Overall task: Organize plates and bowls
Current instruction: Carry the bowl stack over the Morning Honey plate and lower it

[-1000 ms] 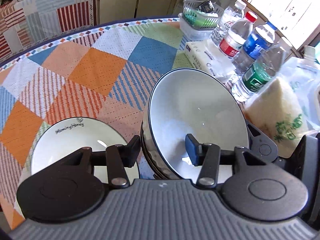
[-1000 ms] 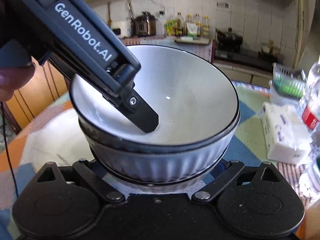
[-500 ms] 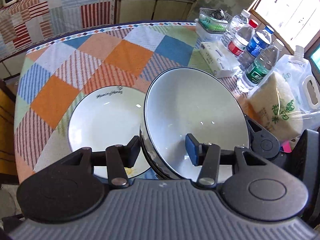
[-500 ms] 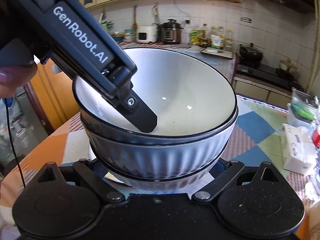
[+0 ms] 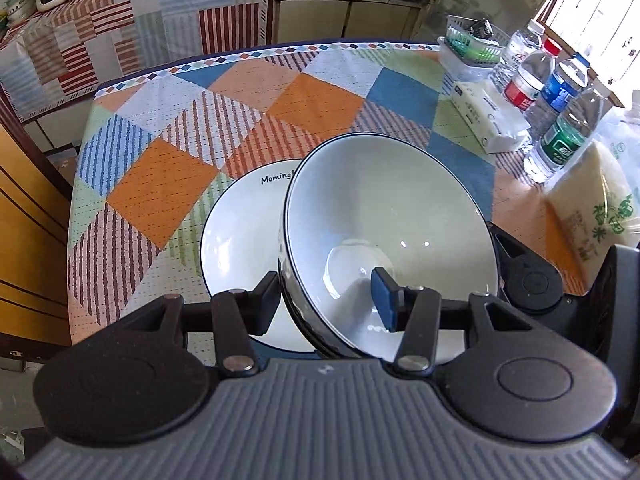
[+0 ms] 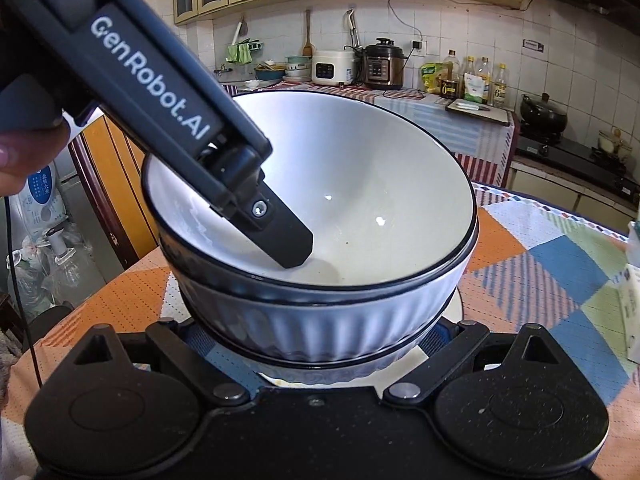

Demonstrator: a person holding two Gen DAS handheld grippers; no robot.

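Pinching the near wall of the bowls [image 5: 384, 216], the left gripper [image 5: 328, 300] has one finger inside and one outside, angled steeply down. Cupped around the stack's base from the opposite side, the right gripper [image 6: 320, 340] points more shallowly. Just beneath and left sits the plate [image 5: 240, 232] on the table [image 5: 160, 168].

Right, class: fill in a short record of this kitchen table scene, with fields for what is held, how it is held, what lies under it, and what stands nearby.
held: stacked bowls
left claw: clamped on the stack's wall, one finger inside, one outside
right claw: fingers either side of the stack's lower wall
below: white plate on the patchwork tablecloth
nearby: water bottles, tissue pack, bag of rice
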